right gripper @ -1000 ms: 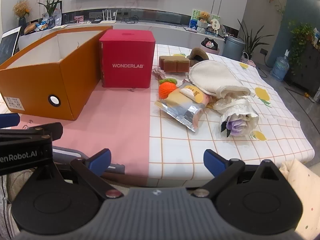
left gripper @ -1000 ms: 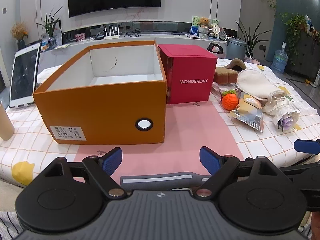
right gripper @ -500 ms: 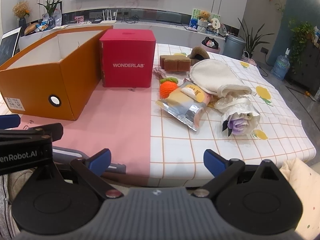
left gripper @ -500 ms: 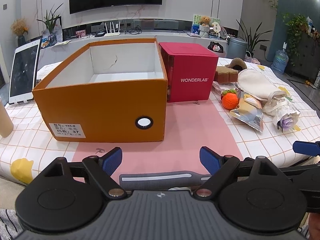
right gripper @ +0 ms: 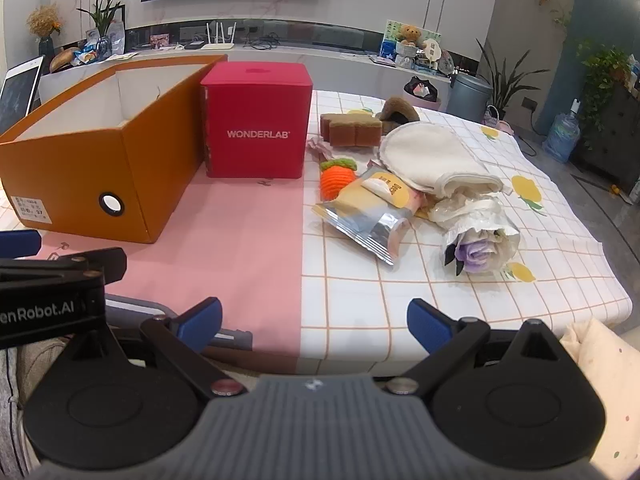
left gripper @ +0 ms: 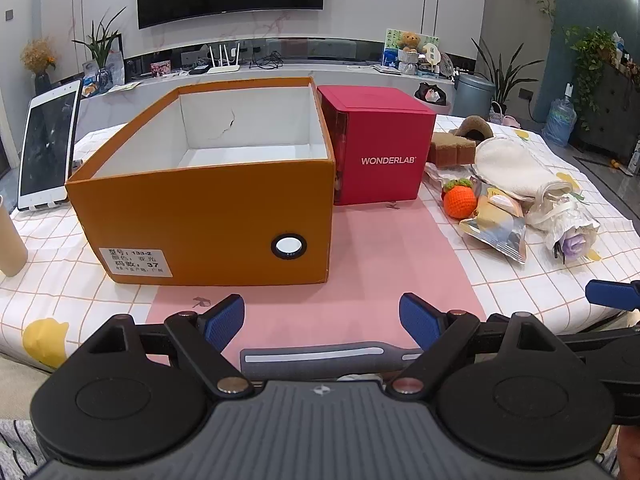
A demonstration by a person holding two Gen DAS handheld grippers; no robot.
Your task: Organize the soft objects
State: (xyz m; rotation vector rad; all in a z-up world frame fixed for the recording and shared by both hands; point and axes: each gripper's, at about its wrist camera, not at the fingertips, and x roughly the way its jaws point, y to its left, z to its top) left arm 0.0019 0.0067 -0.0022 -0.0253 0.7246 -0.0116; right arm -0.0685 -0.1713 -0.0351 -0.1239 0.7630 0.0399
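You hold the left gripper (left gripper: 322,316) low at the near edge of the table (left gripper: 60,240), its blue-padded fingers spread wide apart with nothing between them, over the near end of the pink mat (left gripper: 376,248). Your right gripper (right gripper: 314,322) sits just to its right, likewise near the table edge, its fingers also apart and gripping nothing. Straight ahead of the left gripper stands the orange box (left gripper: 208,208), open-topped, white inside, with a round hole and a paper label on its near face; nothing is visible inside it. Touching or just beside its right wall is the red WONDERLAB box (left gripper: 380,148), closed. The soft objects lie in a cluster to the right of the red box, on the checked tablecloth: an orange crocheted fruit (right gripper: 337,180) with a green top, a foil snack pouch (right gripper: 368,216) resting against it on the near side, a cream folded cloth (right gripper: 432,160) behind the pouch, and a purple fabric flower in clear wrap (right gripper: 478,240) at the right, nearest the right gripper. Farther back sit a brown sponge block (right gripper: 352,128) and a brown plush item (right gripper: 398,110), partly hidden. At far left a white tablet (left gripper: 48,148) stands propped upright, and a beige cup (left gripper: 10,240) sits at the left edge.
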